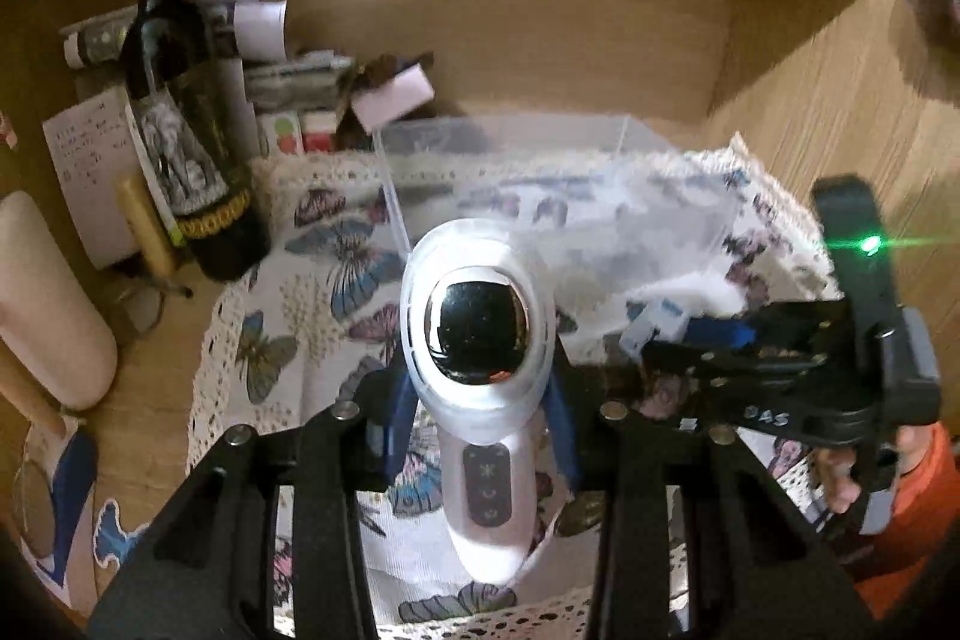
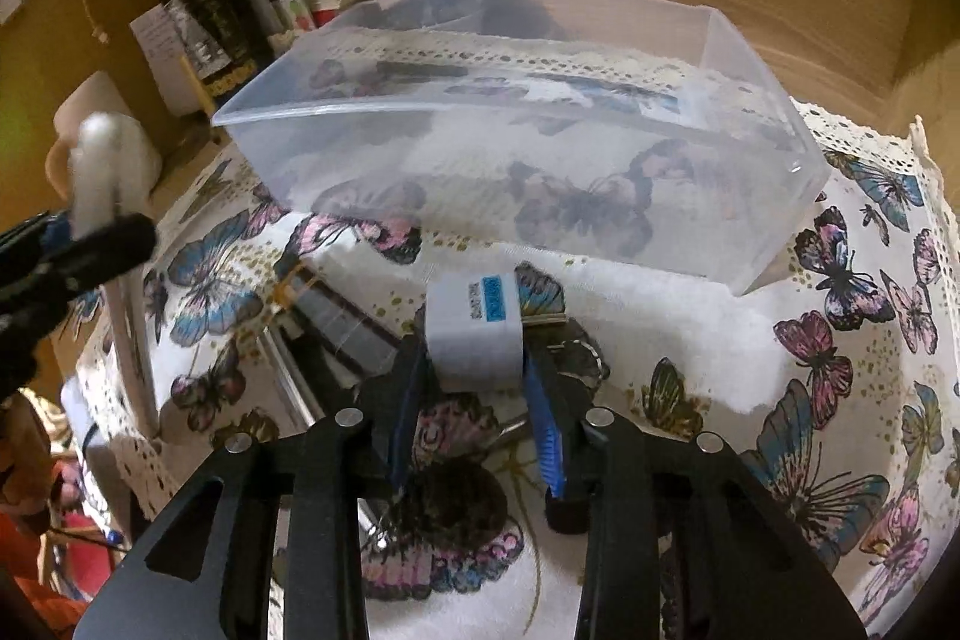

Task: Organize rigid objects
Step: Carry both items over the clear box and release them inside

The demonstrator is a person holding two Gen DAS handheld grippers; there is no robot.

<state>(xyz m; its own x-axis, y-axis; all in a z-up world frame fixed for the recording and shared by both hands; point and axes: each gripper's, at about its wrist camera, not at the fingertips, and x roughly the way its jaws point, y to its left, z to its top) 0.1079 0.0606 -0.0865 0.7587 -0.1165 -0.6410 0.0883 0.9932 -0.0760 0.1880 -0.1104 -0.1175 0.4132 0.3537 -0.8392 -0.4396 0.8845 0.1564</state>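
My left gripper (image 1: pixel 480 388) is shut on a white handheld device (image 1: pixel 480 466) with a chrome oval head and a dark button strip, held above the butterfly cloth (image 1: pixel 312 292). A clear plastic container (image 1: pixel 540 184) stands just beyond it. My right gripper (image 2: pixel 474 361) is shut on a small white box with a blue label (image 2: pixel 474 328), low over the cloth and in front of the clear container (image 2: pixel 540 142). From the left wrist view the right gripper (image 1: pixel 648 343) shows at the right with the box (image 1: pixel 657 319). The left gripper (image 2: pixel 90 244) and the blurred device (image 2: pixel 102 166) show at the left of the right wrist view.
A dark wine bottle (image 1: pixel 180 118) stands at the back left among papers and small boxes. A cream roll (image 1: pixel 48 298) lies at the far left. Wooden walls enclose the back and right. A flat clear case (image 2: pixel 342 322) and metal bits (image 2: pixel 384 520) lie on the cloth (image 2: pixel 690 340).
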